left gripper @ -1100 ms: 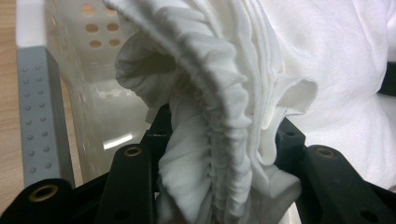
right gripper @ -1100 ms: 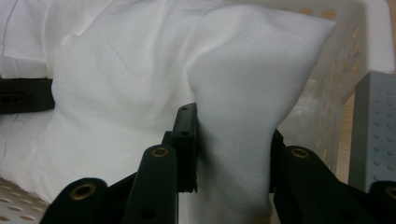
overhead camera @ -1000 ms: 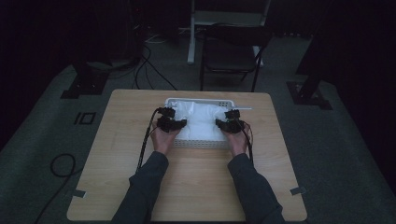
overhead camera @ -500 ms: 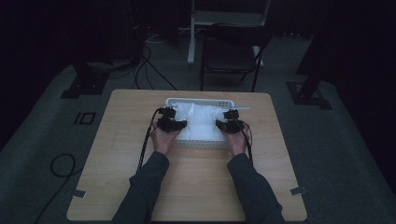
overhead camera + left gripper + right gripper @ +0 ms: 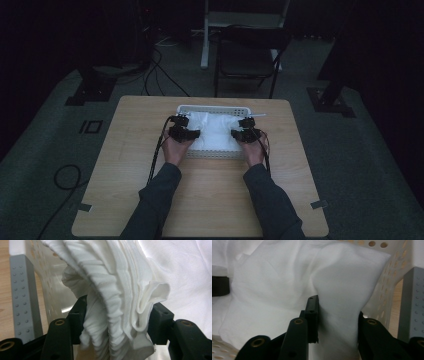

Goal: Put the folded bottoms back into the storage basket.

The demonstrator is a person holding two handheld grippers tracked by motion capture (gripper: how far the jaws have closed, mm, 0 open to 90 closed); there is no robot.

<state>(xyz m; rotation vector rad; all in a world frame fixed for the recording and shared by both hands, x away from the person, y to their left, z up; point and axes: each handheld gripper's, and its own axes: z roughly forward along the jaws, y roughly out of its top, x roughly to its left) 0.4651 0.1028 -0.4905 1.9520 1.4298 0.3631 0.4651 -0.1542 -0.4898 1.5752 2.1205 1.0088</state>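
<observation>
From the high view, a white perforated plastic basket (image 5: 212,152) sits mid-table, holding crumpled white cloth (image 5: 216,131); the left gripper (image 5: 184,133) and right gripper (image 5: 245,134) flank it. In the left gripper view, its jaws, just opening, still pinch a ribbed fold. In the right gripper view, its jaws clamp a smooth fold.

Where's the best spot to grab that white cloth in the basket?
Take the white cloth at its two side edges, from above. It lies bunched in the basket, and thick folds stand up there: one between the left gripper's jaws, one in the right gripper.
</observation>
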